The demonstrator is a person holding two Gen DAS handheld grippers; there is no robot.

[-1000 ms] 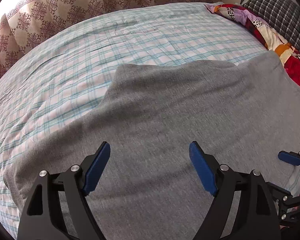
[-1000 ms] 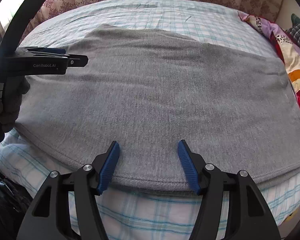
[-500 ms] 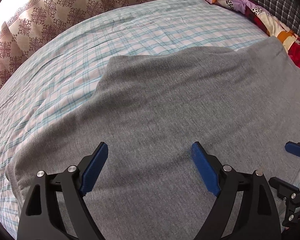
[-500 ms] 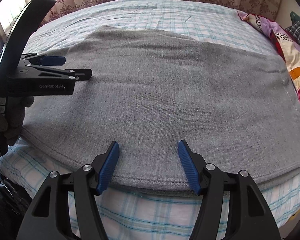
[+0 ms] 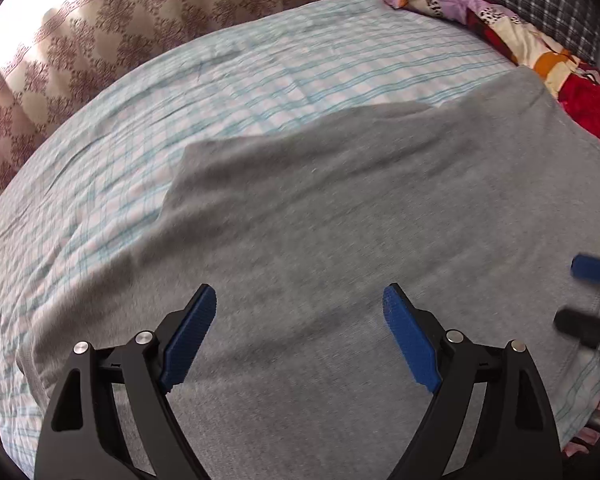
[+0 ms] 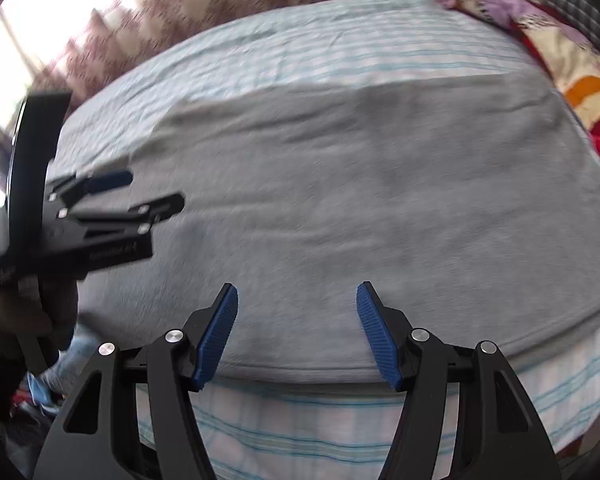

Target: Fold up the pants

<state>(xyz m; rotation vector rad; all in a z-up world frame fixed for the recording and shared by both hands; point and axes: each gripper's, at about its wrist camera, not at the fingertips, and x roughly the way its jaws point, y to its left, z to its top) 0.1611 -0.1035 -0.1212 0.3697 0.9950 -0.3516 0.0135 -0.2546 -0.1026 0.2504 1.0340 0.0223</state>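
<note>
1. The grey pants (image 5: 340,240) lie spread flat on the checked bed sheet (image 5: 180,92). They fill the middle and bottom of both pictures.
2. The left gripper (image 5: 299,334) is at the bottom of its picture, over the grey cloth. Its blue pads are far apart and hold nothing.
3. The right gripper (image 6: 297,330) is at the bottom of its picture, over the near edge of the pants. Its pads are apart too, and no cloth is between them.
4. The step now looks like getting ready to grab an edge for a fold.
5. To do it well, each gripper should come down on the near hem (image 6: 300,372), one toward each end.
6. Pinch only the pants, not the sheet under them.
7. Lift both ends together so the cloth stays smooth.
8. Keep clear of the bright quilt (image 5: 540,48) at the upper right.
</note>
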